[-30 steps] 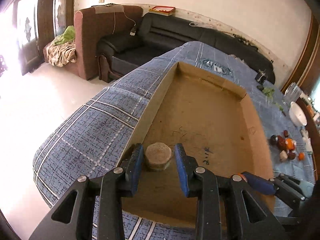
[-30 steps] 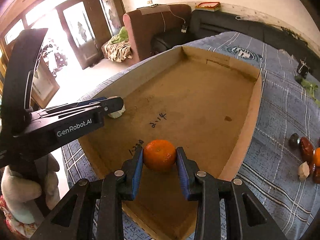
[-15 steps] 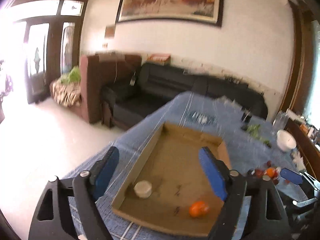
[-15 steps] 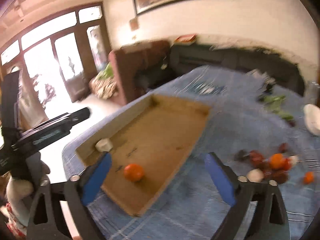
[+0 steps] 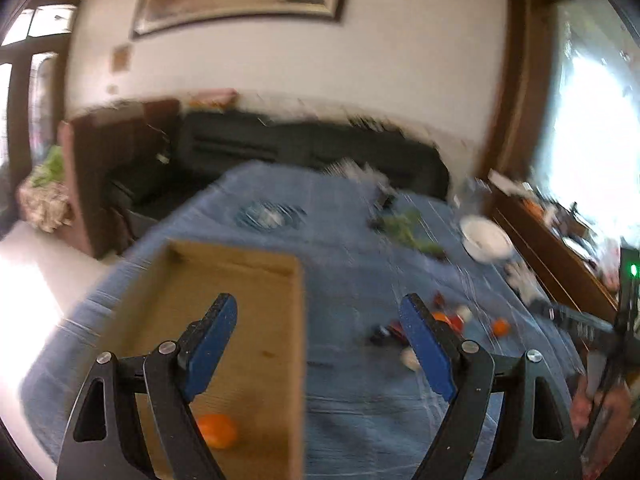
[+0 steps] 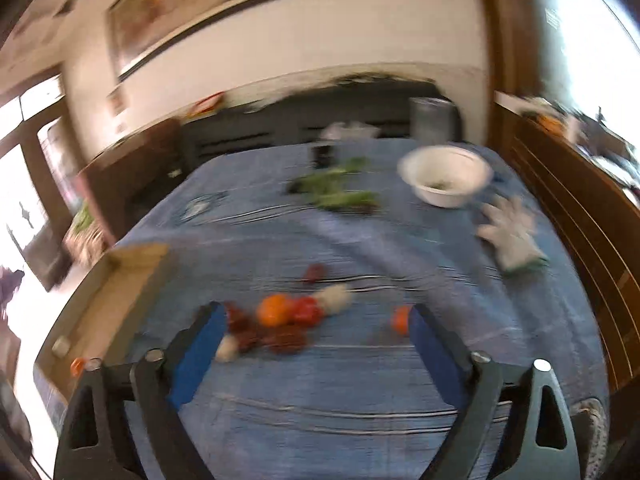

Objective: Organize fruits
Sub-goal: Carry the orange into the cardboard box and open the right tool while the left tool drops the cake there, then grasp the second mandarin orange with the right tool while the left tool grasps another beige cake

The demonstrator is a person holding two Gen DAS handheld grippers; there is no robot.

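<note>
My left fingers point(image 5: 316, 344) stand wide with nothing between them, and so do my right fingers point(image 6: 314, 346). A second ago each pair was clamped on something low inside the tray: the left on a pale round piece, the right on an orange. Both have let go and lifted away, so two items are delivered and I am free to fetch more.

Just below my left fingers the orange point(image 5: 216, 430) lies in the near part of the tray point(image 5: 256, 264). In the right view the pale piece point(image 6: 61, 346) sits in the tray's near left corner, with the orange a little nearer than it.

Ahead of my right fingers, on the blue-clothed counter point(image 6: 360, 240), the heap point(image 6: 280, 320) of loose fruit waits: an orange one, red and dark ones and pale ones, touching each other. A lone small orange point(image 6: 400, 320) lies just beside my right-hand pad. The view is blurred, so I cannot count the heap.

Farther off are a white bowl point(image 6: 444, 178), some greens point(image 6: 340, 192) and a glove point(image 6: 514, 236).

I judge the next step is a pick from the heap, most of the job remaining.
</note>
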